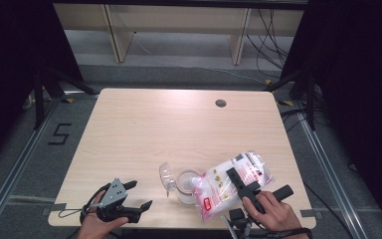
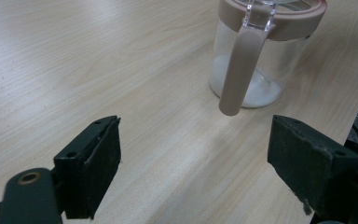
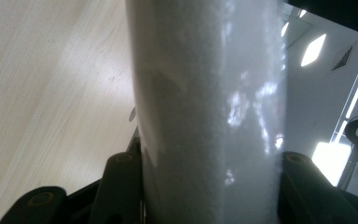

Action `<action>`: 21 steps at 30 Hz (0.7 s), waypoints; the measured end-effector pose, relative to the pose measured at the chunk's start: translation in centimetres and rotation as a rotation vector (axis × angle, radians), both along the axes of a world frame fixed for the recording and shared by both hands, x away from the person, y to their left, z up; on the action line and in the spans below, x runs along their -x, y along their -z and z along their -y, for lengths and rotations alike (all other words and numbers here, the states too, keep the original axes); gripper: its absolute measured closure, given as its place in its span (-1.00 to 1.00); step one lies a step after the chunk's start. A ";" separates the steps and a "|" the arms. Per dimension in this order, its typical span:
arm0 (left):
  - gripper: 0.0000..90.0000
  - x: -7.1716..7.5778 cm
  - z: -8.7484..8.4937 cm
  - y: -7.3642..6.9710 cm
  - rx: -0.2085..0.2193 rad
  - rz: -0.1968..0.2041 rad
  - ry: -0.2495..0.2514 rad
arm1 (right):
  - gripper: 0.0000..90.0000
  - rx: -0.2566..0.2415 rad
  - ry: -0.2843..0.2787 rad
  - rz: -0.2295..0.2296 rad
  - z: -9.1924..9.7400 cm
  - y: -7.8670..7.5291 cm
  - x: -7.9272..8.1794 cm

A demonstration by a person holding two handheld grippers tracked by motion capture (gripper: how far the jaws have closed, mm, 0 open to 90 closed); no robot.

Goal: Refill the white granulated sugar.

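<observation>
A clear bag of white grains [image 1: 234, 181] with red and black print lies tilted at the front right, its lower corner over the jar [image 1: 185, 186]. My right gripper [image 1: 258, 180] is shut on the bag, one jaw on each side. In the right gripper view the bag [image 3: 209, 112] stands between the jaws of the gripper [image 3: 209, 186]. The clear jar [image 2: 261, 70] has a pinkish rim and handle [image 2: 240, 70], a raised flip lid [image 1: 166, 177] and some white grains [image 2: 261, 91] at the bottom. My left gripper [image 1: 140, 194] rests open at the front left, its jaws [image 2: 193, 163] facing the jar.
The wooden table [image 1: 179, 124] has a round cable hole [image 1: 221, 103] near its far edge. Behind it stands a pale shelf unit [image 1: 179, 30], with cables [image 1: 271, 35] on the floor. Black curtains hang on both sides.
</observation>
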State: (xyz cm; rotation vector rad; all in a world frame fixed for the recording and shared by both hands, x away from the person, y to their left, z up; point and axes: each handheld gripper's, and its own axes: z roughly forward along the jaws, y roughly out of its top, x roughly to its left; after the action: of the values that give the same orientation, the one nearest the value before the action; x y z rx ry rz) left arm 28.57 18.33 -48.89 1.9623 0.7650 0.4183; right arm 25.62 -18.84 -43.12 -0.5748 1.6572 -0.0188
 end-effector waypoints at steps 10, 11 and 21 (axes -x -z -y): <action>-0.62 0.0 0.0 0.0 0.002 -0.001 0.005 | 0.33 0.006 -0.002 0.000 0.0 0.0 0.0; -0.62 0.0 0.0 0.0 0.004 -0.001 0.003 | 0.33 0.023 -0.016 0.004 -0.1 -0.2 -0.1; -0.62 0.0 0.0 0.0 0.007 -0.005 -0.003 | 0.33 0.020 -0.002 0.007 -0.2 0.0 0.0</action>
State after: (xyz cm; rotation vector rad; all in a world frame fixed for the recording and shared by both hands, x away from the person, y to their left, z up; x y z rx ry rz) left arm 28.54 18.31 -48.91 1.9563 0.7717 0.4117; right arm 25.59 -18.69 -43.07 -0.5912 1.6516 -0.0362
